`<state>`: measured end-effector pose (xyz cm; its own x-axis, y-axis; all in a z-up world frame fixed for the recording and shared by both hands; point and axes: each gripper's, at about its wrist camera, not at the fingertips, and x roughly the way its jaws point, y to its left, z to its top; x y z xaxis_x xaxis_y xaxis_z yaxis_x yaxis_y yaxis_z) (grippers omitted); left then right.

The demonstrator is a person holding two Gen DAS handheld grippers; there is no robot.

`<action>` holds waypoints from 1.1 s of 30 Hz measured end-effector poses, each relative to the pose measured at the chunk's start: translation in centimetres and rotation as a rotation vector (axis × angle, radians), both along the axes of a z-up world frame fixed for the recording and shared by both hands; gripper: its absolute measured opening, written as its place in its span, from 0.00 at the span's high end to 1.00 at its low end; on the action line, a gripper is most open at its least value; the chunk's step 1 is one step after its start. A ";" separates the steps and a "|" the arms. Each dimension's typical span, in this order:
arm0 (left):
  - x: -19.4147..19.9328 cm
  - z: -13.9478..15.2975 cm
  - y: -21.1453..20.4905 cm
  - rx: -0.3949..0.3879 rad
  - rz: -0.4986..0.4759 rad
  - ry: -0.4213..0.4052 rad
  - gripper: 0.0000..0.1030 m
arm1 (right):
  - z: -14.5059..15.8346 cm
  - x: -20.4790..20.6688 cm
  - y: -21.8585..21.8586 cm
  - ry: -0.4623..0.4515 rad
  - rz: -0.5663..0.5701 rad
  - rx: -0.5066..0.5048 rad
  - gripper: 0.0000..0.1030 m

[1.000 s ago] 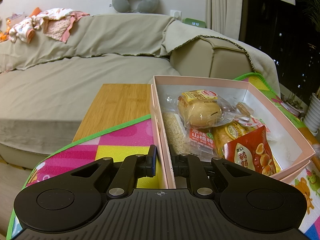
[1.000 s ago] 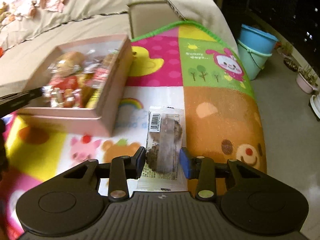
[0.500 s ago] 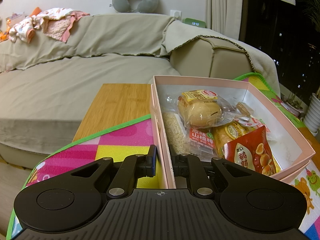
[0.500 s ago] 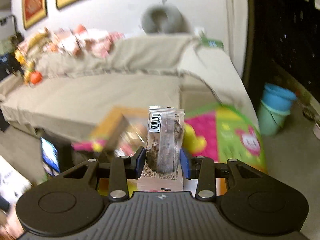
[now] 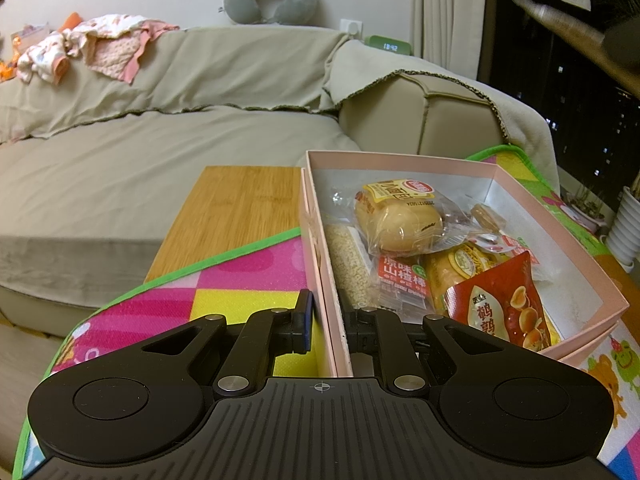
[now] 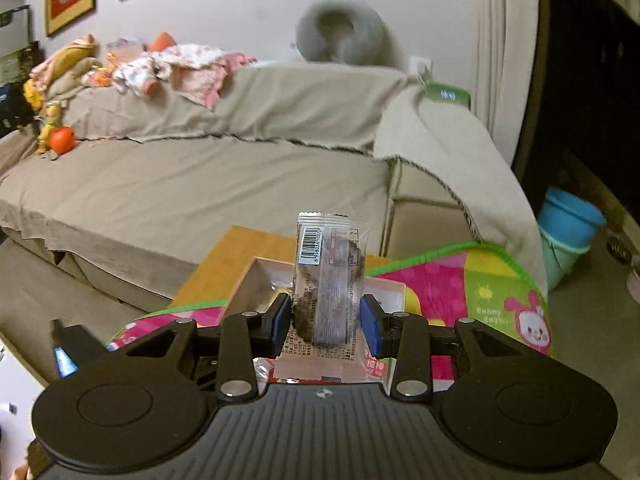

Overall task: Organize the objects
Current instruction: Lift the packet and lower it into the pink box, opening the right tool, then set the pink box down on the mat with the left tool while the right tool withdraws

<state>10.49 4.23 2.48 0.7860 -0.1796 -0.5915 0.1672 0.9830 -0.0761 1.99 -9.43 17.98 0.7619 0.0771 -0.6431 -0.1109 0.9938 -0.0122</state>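
Lifted: crinkly clear snack packet [image 6: 326,280] in right gripper [image 6: 325,322], above pink cardboard box [image 6: 256,280].

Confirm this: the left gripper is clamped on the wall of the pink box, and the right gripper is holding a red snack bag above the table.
One detail is wrong. In the right wrist view the right gripper holds a clear packet with a barcode, not a red bag. The left gripper does clamp the pink box wall.

Warm, dim indoor light; dark window [image 5: 580,92] at right; fisheye bending at edges; right wrist view motion-blurred; left wrist view sharp.
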 end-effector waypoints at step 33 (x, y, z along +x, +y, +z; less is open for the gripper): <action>0.1 0.1 -0.1 0.009 0.003 0.002 0.87 | -9.1 -3.6 -1.2 0.071 0.094 -0.154 0.24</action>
<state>10.61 4.12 2.59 0.7855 -0.1721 -0.5944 0.1641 0.9841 -0.0680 -1.59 -10.67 8.91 0.7083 0.0425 -0.7046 -0.2093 0.9660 -0.1521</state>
